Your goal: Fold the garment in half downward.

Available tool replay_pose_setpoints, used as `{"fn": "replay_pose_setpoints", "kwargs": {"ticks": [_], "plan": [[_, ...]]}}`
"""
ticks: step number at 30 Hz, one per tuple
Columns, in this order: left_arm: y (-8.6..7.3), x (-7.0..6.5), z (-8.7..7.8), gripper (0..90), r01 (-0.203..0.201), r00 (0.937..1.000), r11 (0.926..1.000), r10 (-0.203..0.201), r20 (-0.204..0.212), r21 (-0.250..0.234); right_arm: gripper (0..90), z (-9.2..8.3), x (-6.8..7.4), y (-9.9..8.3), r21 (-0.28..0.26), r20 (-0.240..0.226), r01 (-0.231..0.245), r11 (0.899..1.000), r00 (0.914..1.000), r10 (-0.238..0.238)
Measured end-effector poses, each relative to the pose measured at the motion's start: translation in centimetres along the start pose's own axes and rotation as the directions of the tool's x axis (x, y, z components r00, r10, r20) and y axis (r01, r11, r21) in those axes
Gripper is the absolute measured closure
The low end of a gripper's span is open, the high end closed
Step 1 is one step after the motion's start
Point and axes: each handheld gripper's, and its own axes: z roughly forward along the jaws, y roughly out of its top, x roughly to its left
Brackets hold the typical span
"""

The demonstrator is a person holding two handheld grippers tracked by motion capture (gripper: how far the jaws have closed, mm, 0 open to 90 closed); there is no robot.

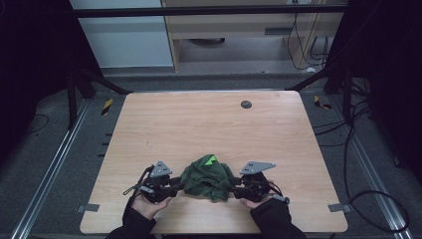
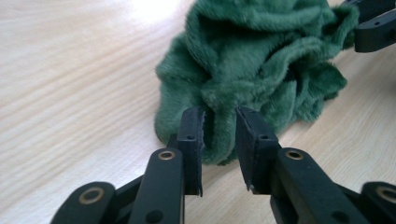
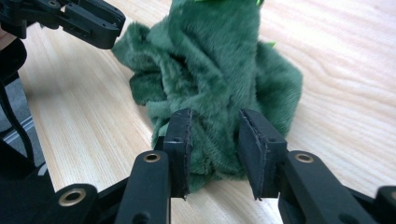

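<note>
The green plush cloth (image 1: 207,177) lies bunched low in the frame's centre on the counter (image 1: 209,124). It looks light, soft and floppy; best pinched at an outer fold. Left tool (image 2: 219,122) and right tool (image 3: 215,127) stand released, folds loosely between their jaws.

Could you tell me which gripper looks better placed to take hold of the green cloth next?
Probably the right gripper: a thick fold of the green cloth fills the gap between its open jaws. The left gripper, also open, brackets only a thin edge.
</note>
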Motion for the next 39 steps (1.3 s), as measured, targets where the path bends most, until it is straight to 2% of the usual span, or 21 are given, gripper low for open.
{"fn": "replay_pose_setpoints", "kwargs": {"ticks": [4, 10, 17, 23, 28, 32, 39], "plan": [[0.4, 0.5, -0.5, 70.0, 0.018, 0.9997, 0.9995, -0.019, -0.014, -0.025, 64.3, -0.7, -0.3, 0.5, -0.024, 0.011, -0.004, 1.0, 0.9999, 0.004], [1.4, 1.6, -0.7, 70.9, 0.036, 0.9982, 0.9978, -0.038, -0.045, -0.055, 65.7, -1.1, -1.2, 1.4, -0.055, 0.052, -0.024, 0.998, 0.9983, 0.027], [2.6, 2.9, 0.0, 75.8, 0.054, 0.9955, 0.9955, -0.06, -0.073, -0.078, 72.5, -1.0, -2.4, 2.5, -0.079, 0.086, -0.042, 0.996, 0.9951, 0.049], [3.5, 3.1, 1.1, 81.2, 0.052, 0.9946, 0.995, -0.06, -0.085, -0.085, 79.3, -0.4, -3.5, 3.5, -0.089, 0.123, -0.054, 0.995, 0.9902, 0.065], [4.2, 3.2, 2.1, 85.5, 0.042, 0.995, 0.995, -0.05, -0.087, -0.09, 85.4, 0.6, -4.2, 4.0, -0.08, 0.129, -0.059, 0.995, 0.9893, 0.069], [4.8, 3.5, 2.8, 87.1, 0.038, 0.9971, 0.9949, -0.044, -0.061, -0.093, 89.4, 1.4, -4.5, 4.2, -0.072, 0.128, -0.064, 0.995, 0.9891, 0.073], [4.8, 3.7, 4.0, 89.7, 0.032, 0.998, 0.9971, -0.035, -0.052, -0.069, 90.0, 2.6, -4.6, 4.3, -0.053, 0.124, -0.06, 0.997, 0.99, 0.067]]}}
